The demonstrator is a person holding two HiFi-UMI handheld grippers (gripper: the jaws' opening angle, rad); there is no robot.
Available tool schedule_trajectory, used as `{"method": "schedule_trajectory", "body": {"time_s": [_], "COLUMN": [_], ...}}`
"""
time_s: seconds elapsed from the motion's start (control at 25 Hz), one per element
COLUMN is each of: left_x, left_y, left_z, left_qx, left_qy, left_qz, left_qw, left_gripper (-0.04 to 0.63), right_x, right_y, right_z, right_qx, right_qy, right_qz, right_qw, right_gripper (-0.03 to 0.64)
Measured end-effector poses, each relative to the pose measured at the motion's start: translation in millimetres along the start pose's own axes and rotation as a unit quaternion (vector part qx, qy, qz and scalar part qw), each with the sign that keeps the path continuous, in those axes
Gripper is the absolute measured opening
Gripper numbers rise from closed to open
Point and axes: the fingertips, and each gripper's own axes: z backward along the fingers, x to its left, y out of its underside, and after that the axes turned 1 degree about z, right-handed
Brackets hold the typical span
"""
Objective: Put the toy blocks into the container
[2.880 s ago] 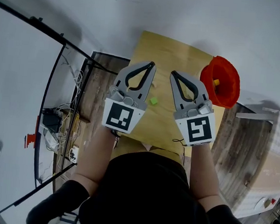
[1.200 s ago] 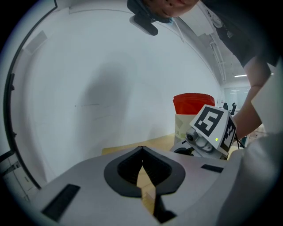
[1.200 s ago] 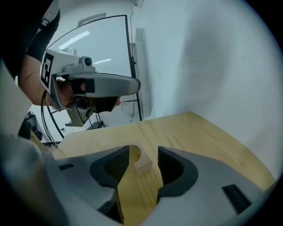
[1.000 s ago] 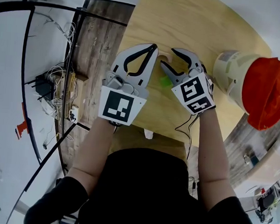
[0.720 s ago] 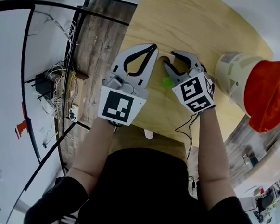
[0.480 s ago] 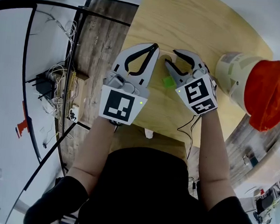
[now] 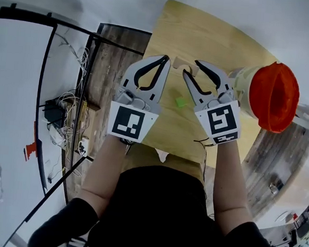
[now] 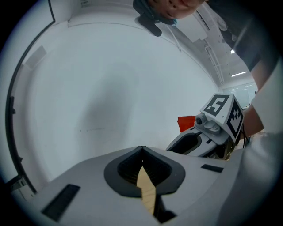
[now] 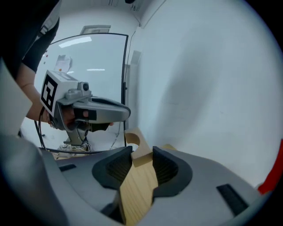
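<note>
The right tongs (image 9: 143,155) have just been closing and are clamped on a pale wooden block (image 9: 138,185). It sits slanted between the pads, and its notched end pokes out past the tips. That slant is the main worry. With so much of the piece overhanging, a quick swing or a bump could make it pivot in the grip and slip free. The left tongs (image 8: 141,150) are pressed together with nothing in them and hang just beside the right pair, so a careless sideways move could knock the protruding end. Below, between the two tools, a small green block (image 7: 180,101) lies loose on the worktop (image 7: 204,33), not yet collected. The container (image 7: 241,84), with its orange lining, stands off to the right, apparently close to the worktop's edge. A release made too early or off-centre might strike the rim and send the block bouncing onto the floor.
</note>
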Motion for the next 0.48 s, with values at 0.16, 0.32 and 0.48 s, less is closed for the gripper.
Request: {"method": "schedule_trajectory", "body": {"time_s": [0.16, 0.32, 0.48], "left_x": [2, 0, -7], "left_y": [-29, -58, -88], "left_z": [9, 18, 25], "left_qx": [-0.02, -0.047, -0.076], "left_qy": [0.0, 0.005, 0.013], "left_qz": [-0.008, -0.017, -0.026], "left_qw": [0.9998, 0.9987, 0.9967], "left_gripper": [0.011, 0.011, 0.011], "right_x": [-5, -3, -2], "right_y": [-41, -83, -114], "right_z": [30, 64, 95], "right_qx": [-0.04, -0.087, -0.124], "right_qy": [0.038, 0.062, 0.09], "right_qz": [0.0, 0.012, 0.028], "right_qw": [0.998, 0.994, 0.988], "right_gripper": [0.158, 0.158, 0.158]}}
